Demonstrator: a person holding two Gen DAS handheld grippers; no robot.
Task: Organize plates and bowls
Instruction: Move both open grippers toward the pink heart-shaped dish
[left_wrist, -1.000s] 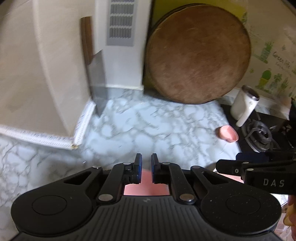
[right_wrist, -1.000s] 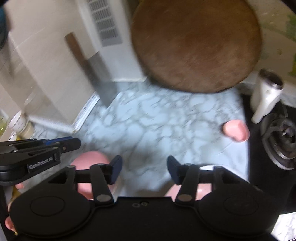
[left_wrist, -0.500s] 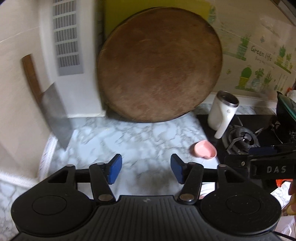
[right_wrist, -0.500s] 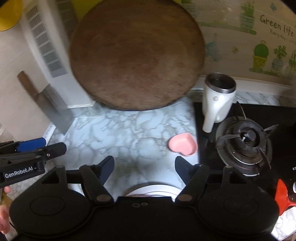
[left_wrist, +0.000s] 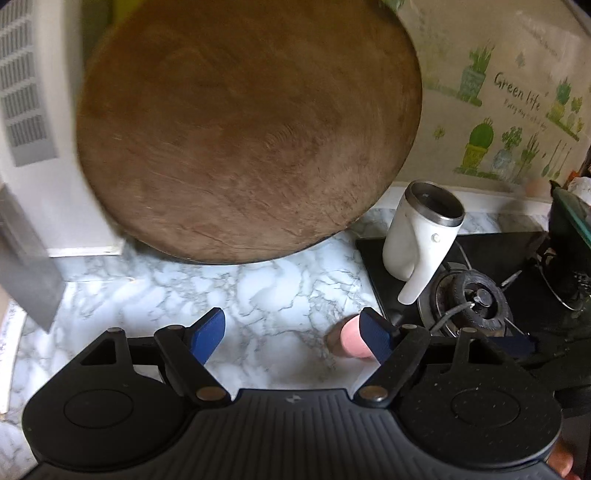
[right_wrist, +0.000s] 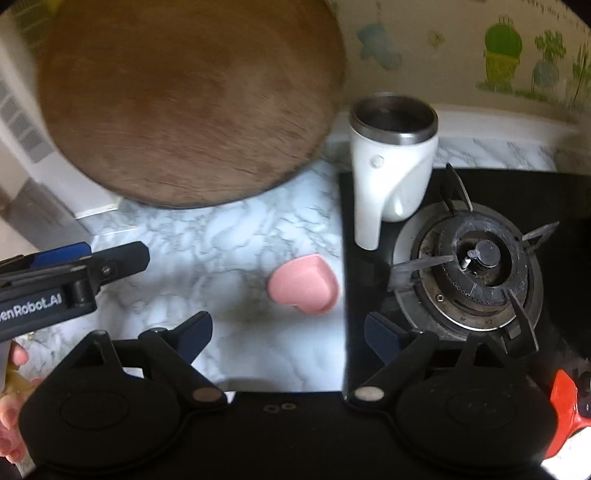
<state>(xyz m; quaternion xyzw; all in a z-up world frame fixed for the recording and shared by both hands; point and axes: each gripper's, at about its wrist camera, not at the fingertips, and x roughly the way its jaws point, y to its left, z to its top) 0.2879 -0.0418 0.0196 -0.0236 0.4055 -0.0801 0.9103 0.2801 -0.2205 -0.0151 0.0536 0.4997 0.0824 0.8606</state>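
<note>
Both tools hover low over the marble-patterned tabletop (right_wrist: 229, 236) with nothing held — the left gripper (left_wrist: 291, 334) and the right gripper (right_wrist: 286, 332) each have their blue-padded fingers (left_wrist: 207, 334) spread wide, probably readying for a pickup. The only dish in sight is a small pink heart-shaped dish (right_wrist: 304, 284), smooth and shallow, lying flat just left of the black stove (right_wrist: 480, 258) and slightly beyond the right gripper's opening — likely the next target. Behind it a large round wooden cutting board (right_wrist: 184, 99), scored and worn, leans against the wall, and a glossy white steel-rimmed mug (right_wrist: 393, 158) stands on the stove's far-left corner.
</note>
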